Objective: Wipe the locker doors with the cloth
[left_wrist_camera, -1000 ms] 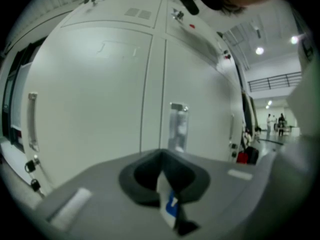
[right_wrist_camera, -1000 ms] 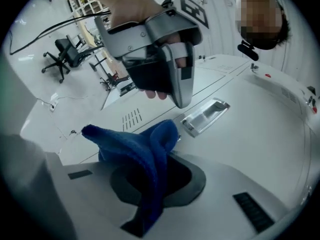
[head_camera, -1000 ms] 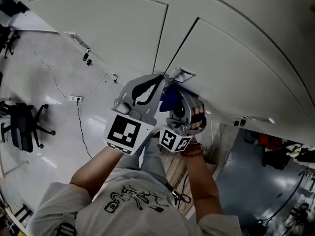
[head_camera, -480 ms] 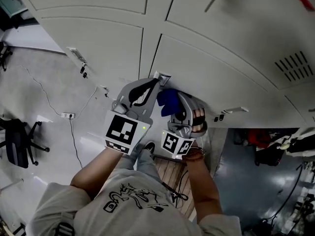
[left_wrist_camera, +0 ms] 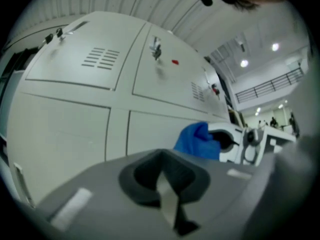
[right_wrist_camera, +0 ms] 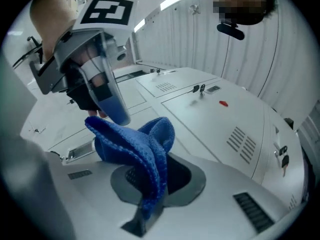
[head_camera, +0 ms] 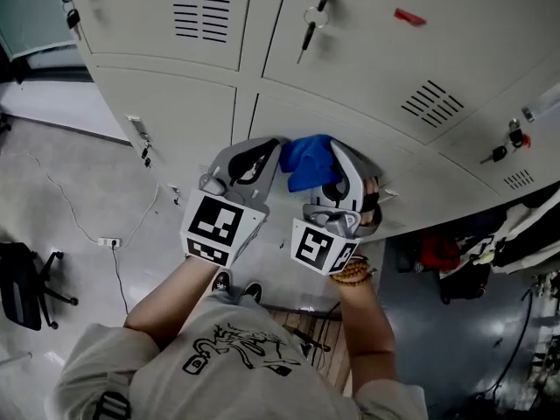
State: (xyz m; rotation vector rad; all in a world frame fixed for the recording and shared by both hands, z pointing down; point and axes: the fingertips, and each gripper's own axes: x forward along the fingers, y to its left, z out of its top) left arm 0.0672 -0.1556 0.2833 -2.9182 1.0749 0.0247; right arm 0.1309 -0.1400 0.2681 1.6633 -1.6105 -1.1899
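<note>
A blue cloth (head_camera: pixel 311 162) is bunched in my right gripper (head_camera: pixel 335 166), whose jaws are shut on it. In the right gripper view the cloth (right_wrist_camera: pixel 136 151) hangs folded over the jaw seam of that gripper (right_wrist_camera: pixel 148 206). It is held up near the pale grey locker doors (head_camera: pixel 350 68), around the seam between the upper and lower rows. My left gripper (head_camera: pixel 255 160) is beside it on the left, jaws shut with nothing in them (left_wrist_camera: pixel 168 204). From the left gripper view the cloth (left_wrist_camera: pixel 197 140) shows to the right against a lower door (left_wrist_camera: pixel 70 134).
Upper doors have vent slots (head_camera: pixel 194 16), a key hanging in a lock (head_camera: pixel 313 17) and a red tag (head_camera: pixel 409 17). Further keys (head_camera: pixel 501 151) hang at the right. An office chair (head_camera: pixel 22 283) and a floor socket with cable (head_camera: pixel 109 243) are at the left. Dark clutter (head_camera: pixel 455 261) lies to the right.
Both grippers have risen together along the lockers, from the lower doors up to the seam below the vented upper doors. The cloth stays clamped in the right gripper.
</note>
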